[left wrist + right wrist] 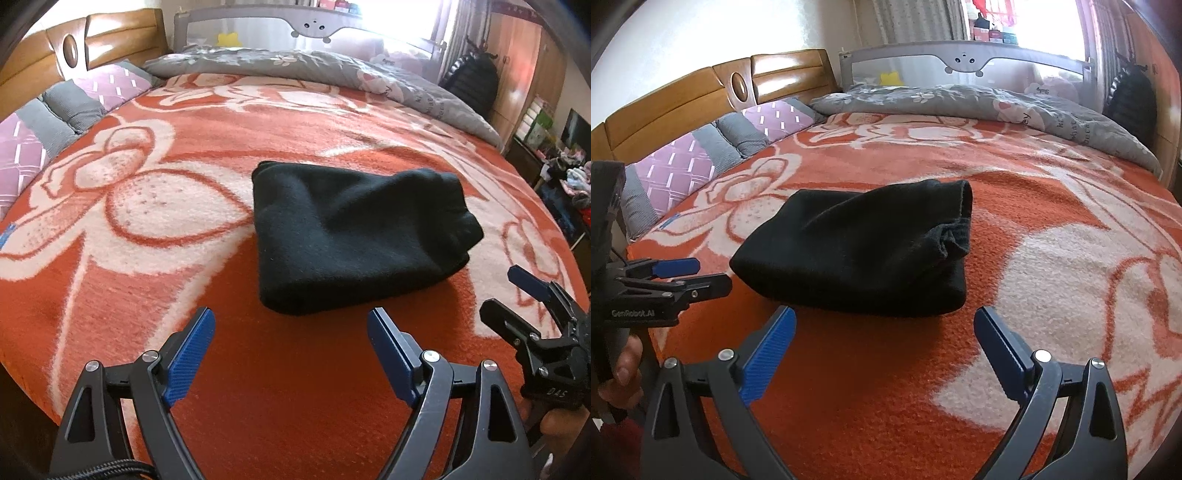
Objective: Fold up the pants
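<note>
Left of the scene, a wooden headboard [683,96] backs a row of purple-and-grey pillows [683,166] lying along the bed's edge. An orange blanket [295,387] with a pale flower pattern covers the bed.

The left gripper [291,350] hovers just above the blanket, near edge of the bed, with its jaws wide apart and nothing between the blue pads [190,358]. In the right wrist view the same gripper [698,275] shows side-on at the left margin, held by a hand [624,365].

At the middle of the blanket lie the pants [351,236], black and folded into a compact bundle; the folded edge faces the grippers and the loose, bunched ends [955,236] lie on its right side. The pants rest just beyond both grippers' fingertips, touching neither.

The right gripper [884,347] is likewise spread wide and empty, its pads clear of the cloth. In the left wrist view it [513,291] enters at the right margin.

Behind the pants, a grey flowered quilt [314,66] lies heaped along the far side of the bed, before a grey bed rail [967,62]. At far right stand a black bag [472,81] and a wooden wardrobe [524,66].
</note>
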`<action>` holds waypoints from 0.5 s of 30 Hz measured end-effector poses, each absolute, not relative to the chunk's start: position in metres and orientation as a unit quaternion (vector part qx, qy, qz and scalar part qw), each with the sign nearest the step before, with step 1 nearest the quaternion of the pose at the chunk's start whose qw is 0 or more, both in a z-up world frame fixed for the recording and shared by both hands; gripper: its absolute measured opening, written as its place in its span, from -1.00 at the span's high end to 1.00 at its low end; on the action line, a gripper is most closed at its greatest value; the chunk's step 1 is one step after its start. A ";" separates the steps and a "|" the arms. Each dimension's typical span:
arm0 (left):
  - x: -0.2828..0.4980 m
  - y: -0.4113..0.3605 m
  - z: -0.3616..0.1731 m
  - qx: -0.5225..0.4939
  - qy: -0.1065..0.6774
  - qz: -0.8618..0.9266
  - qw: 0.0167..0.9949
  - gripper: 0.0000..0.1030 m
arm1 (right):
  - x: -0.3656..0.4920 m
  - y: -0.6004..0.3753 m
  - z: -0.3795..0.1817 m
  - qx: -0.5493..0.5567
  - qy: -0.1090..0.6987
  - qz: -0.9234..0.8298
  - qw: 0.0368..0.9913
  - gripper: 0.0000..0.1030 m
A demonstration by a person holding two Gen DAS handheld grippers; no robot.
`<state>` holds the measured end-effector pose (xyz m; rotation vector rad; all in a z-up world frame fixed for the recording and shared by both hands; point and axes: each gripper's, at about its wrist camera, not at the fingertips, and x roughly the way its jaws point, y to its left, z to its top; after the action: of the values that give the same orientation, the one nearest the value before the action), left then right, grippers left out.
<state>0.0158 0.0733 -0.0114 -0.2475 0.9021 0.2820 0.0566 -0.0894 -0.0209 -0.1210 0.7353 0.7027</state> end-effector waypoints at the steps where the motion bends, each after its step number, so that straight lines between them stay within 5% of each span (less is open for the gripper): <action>1: 0.016 0.075 -0.012 -0.119 0.433 0.138 0.883 -0.65 | 0.057 -0.090 -0.021 -0.055 0.350 0.336 0.873 -0.89; 15: 0.028 0.074 -0.022 -0.091 0.441 0.146 0.881 -0.65 | 0.067 -0.080 -0.028 -0.055 0.348 0.342 0.871 -0.89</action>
<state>0.0276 0.0739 -0.0219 -0.1894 0.9187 0.3050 0.0669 -0.0798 -0.0276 -0.1148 0.7265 0.7144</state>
